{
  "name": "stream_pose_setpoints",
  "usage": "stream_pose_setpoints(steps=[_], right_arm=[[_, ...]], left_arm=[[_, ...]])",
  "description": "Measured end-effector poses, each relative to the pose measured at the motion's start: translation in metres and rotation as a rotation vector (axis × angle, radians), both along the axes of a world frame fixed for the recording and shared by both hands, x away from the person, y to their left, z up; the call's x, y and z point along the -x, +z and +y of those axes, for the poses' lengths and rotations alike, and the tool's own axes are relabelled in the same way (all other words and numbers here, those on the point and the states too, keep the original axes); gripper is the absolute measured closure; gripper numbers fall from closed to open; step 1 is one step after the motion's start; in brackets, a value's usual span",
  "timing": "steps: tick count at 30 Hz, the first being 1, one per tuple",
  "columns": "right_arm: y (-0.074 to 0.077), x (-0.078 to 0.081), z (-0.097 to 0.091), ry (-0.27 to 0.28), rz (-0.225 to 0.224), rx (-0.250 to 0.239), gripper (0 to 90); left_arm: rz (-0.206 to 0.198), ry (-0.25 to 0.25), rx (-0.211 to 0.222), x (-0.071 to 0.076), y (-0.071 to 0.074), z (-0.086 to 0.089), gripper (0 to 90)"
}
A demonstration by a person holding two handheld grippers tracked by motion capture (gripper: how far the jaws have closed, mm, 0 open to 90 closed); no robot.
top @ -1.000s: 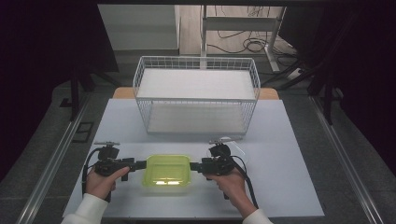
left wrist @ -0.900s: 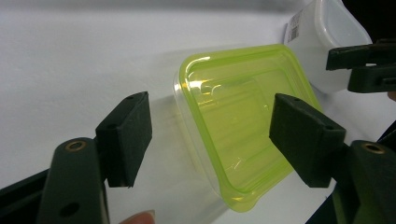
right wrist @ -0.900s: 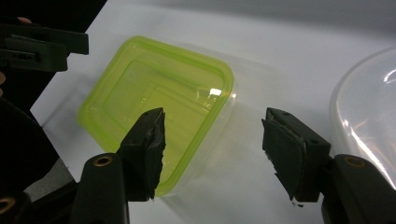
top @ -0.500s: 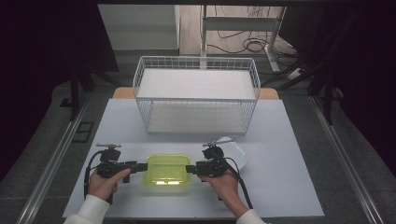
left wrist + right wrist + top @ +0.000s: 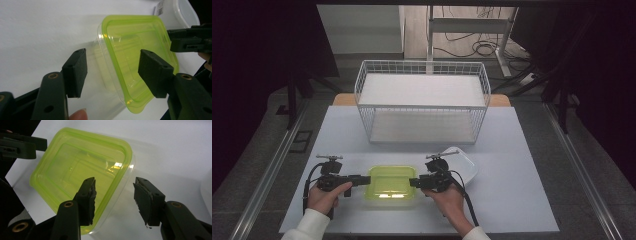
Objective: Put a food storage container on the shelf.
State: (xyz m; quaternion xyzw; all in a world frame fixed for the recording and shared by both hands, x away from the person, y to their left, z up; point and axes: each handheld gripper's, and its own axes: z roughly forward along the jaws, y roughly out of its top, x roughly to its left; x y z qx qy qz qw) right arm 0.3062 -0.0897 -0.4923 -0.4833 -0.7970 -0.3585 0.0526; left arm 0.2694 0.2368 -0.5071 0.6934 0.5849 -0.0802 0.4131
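Note:
A clear plastic container with a yellow-green lid [image 5: 392,182] rests on the white table near its front edge. My left gripper [image 5: 366,179] reaches in from the container's left side. Its jaws have just been closing and straddle the lid's rim [image 5: 130,100], with gaps still showing at both pads [image 5: 76,72]. My right gripper [image 5: 413,182] comes in from the opposite side, its jaws also just closing. One of its pads [image 5: 87,200] hangs over the lid [image 5: 75,167] and the other stands outside the clear wall, neither pressing.
A white plastic tub or lid [image 5: 462,167] lies just right of the container, behind my right gripper. A white wire basket [image 5: 422,106] stands at the back middle of the table [image 5: 522,165]. Dark floor and cables surround the table.
Both grippers' jaws have narrowed around the container's ends. The right gripper has edged slightly left toward the container. The container has stayed put.

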Motion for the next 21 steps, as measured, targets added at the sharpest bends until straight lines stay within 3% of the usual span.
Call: stream_pose_setpoints(steps=[7, 11, 13, 16, 17, 21], right_arm=[[-0.003, 0.002, 0.005, 0.019, 0.024, -0.003, 53.3], [-0.007, 0.0, 0.005, 0.015, 0.059, -0.039, 56.9], [-0.008, 0.0, 0.004, 0.014, 0.064, -0.046, 59.6], [-0.007, 0.0, 0.003, -0.003, 0.072, -0.067, 62.8], [-0.008, 0.0, 0.001, -0.024, 0.077, -0.096, 66.2], [-0.008, 0.001, -0.001, -0.043, 0.092, -0.111, 69.7]], left_arm=[[0.038, -0.031, 0.016, -0.002, -0.006, -0.006, 50.8], [0.058, -0.058, 0.018, -0.002, -0.008, -0.011, 58.5], [0.061, -0.053, 0.029, -0.002, -0.007, -0.01, 61.0], [0.049, -0.038, 0.043, 0.0, -0.006, -0.008, 71.9], [0.037, -0.031, 0.056, 0.001, -0.004, -0.007, 73.5], [0.026, -0.04, 0.056, 0.003, -0.002, -0.006, 76.1]])
